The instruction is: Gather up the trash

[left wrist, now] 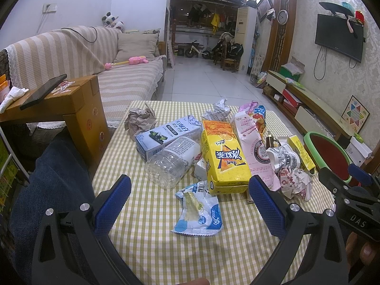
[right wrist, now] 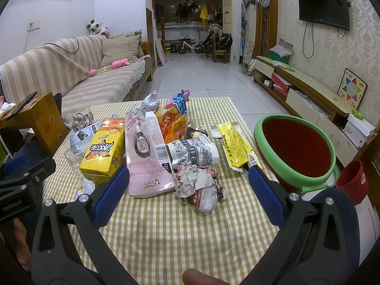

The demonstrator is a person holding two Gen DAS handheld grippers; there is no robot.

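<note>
left gripper [left wrist: 190,201] spread wide, empty, over blue-white wrapper [left wrist: 199,213]. right gripper [right wrist: 188,192] likewise apart, empty, over crumpled paper [right wrist: 201,190]. trash heaped mid-table; green-rimmed bin [right wrist: 294,185] just off right edge. risks — thin wrapper slips pinch; clear bottle [left wrist: 171,163] rolls if nudged; yellow carton [left wrist: 223,159] topples neighbours.

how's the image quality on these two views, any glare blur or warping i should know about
Left wrist view: strong fisheye bending, dark corners, ceiling light glare at the top, trash on the checked table sharp, left tool open. Right wrist view: same warping, the green-rimmed bin stretched at the edge, soft shadow under the open right tool, a blurred fingertip at the bottom.
</note>
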